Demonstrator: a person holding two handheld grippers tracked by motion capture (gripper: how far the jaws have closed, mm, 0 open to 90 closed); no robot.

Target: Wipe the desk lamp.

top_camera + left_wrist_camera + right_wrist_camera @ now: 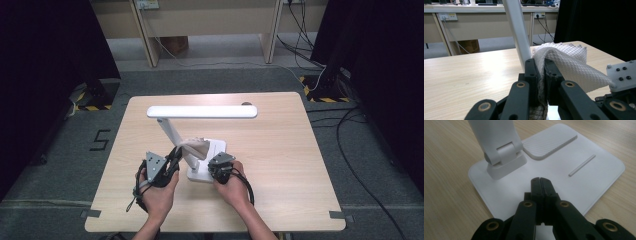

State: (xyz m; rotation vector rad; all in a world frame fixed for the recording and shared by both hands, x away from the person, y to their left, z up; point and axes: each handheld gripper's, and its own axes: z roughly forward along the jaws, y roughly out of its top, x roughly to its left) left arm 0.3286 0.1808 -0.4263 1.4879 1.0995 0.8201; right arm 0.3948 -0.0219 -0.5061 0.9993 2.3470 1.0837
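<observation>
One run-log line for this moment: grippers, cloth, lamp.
left gripper: shut on white cloth beside lamp arm | right gripper: shut, empty, over lamp base

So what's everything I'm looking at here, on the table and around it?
White folding desk lamp: one, white, mid-table; long head level, stem slanting down to a flat base.
Quilted white cloth: one, white, beside the lamp stem, pinched in the left gripper.
Light wooden table: one, pale wood, centre.
Cardboard box: one, brown, on the floor under the far bench.
Cables: several, black, floor at right.
Left gripper: one, black, shut on the cloth.
Right gripper: one, black, shut, over the lamp base.
Hands: two, bottom edge.
</observation>
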